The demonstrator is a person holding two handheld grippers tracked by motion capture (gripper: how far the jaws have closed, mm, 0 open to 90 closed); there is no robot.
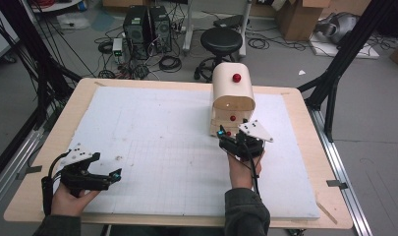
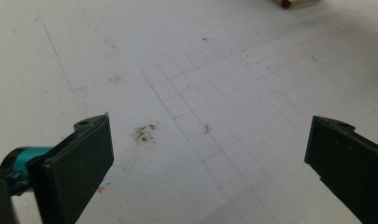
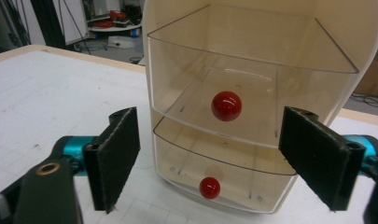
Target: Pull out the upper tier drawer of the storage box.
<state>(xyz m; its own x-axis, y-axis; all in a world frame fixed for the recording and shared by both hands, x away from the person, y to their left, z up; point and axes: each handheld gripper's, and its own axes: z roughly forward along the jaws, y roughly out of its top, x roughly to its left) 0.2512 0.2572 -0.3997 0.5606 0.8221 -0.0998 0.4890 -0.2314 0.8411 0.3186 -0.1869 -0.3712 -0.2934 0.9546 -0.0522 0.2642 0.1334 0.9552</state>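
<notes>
facing clear drawer's red knob (image 3: 226, 106), right gripper (image 3: 210, 154) fingers apart, left gripper (image 2: 210, 163) fingers apart

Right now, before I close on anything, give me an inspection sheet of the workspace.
Surface: white gridded board on a wooden table; a few dirt smudges.
Job's things: cream drawer cabinet with two clear drawers, each with a red knob; upper drawer pulled out, lower drawer out less; both look empty.
Clutter: nothing seen on the board.
Grippers: right gripper faces the drawers, jaws apart, touching nothing; left gripper open over bare board.
Cables: one trails from each gripper; a tangle on the floor.
Surroundings: stool, computer towers, cardboard boxes.
</notes>
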